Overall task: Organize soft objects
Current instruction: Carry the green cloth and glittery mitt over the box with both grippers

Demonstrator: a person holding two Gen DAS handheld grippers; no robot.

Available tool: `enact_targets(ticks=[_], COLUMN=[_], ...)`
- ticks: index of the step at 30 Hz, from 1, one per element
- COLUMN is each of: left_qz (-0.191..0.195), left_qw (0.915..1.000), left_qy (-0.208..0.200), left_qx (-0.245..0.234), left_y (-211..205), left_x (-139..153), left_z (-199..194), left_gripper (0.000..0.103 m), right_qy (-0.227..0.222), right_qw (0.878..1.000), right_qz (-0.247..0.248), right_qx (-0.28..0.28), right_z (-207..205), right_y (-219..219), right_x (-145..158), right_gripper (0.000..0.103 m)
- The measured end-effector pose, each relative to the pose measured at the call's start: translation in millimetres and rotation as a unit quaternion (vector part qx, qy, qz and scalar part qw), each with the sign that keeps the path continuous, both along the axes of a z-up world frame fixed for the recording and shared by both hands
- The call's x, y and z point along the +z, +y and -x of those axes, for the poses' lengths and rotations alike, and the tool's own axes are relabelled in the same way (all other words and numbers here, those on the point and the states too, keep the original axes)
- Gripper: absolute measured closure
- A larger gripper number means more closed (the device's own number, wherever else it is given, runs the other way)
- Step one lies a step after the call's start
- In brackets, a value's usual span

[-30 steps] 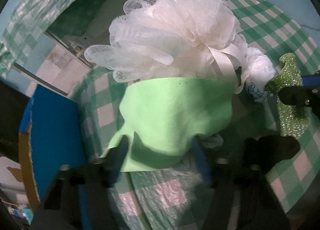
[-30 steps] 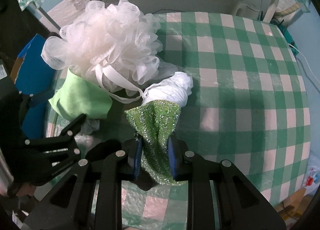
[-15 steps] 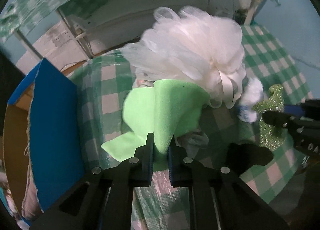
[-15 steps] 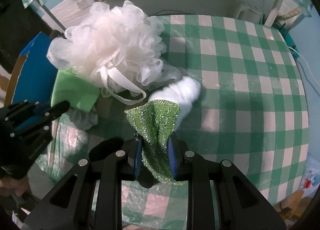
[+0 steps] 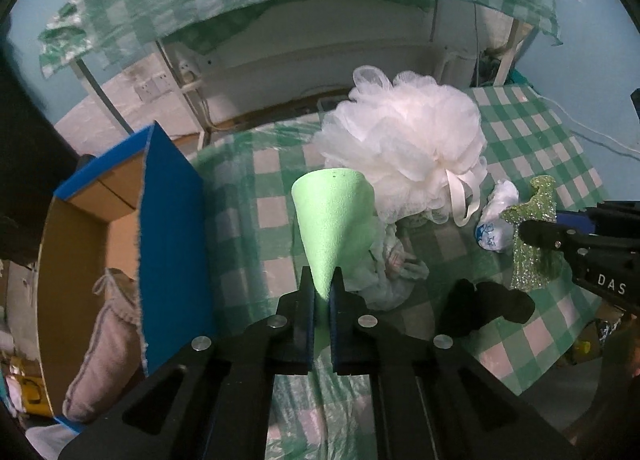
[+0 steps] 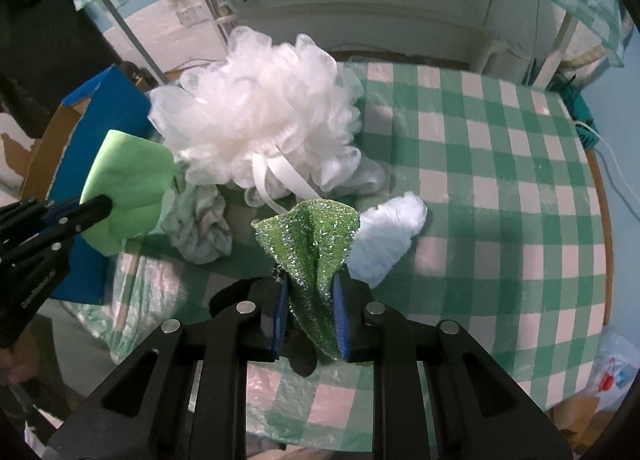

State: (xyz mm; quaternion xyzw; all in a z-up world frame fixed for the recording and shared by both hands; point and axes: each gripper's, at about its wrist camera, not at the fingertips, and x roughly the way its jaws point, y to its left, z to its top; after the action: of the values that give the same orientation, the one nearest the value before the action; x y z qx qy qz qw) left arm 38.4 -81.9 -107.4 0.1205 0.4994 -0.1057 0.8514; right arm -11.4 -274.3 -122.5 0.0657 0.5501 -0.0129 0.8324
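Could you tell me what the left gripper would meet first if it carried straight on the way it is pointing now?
Probably the crumpled pale cloth on the checked tablecloth, just beyond the light green cloth that the left gripper is pinching. The white bath pouf lies further along; depth is hard to judge.

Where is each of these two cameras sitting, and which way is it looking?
Left wrist view: sits on the left gripper, looking steeply down along its fingers, which pinch a green cloth; blue box to the left, right gripper at the right edge.
Right wrist view: sits on the right gripper, looking down along fingers clamping a glittery scourer; left gripper at the left edge.
Both show the white pouf, checked tablecloth, both held items.
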Motion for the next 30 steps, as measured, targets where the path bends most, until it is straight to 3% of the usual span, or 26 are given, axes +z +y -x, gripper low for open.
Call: enact_targets(ticks=[30], left_qz=[-0.017], left_qw=[0.9976], left_qy=[-0.067], left_qx=[0.009], left_y=[25.6], left_x=[43.4], left_z=[25.9], left_gripper=[0.098], right_qy=[-0.067], right_qw=[0.996], right_qz=[0.042], right_qx=[0.039], right_z=[11.5], right_y=[43.7], right_x=[59.6], right_gripper=[0.086])
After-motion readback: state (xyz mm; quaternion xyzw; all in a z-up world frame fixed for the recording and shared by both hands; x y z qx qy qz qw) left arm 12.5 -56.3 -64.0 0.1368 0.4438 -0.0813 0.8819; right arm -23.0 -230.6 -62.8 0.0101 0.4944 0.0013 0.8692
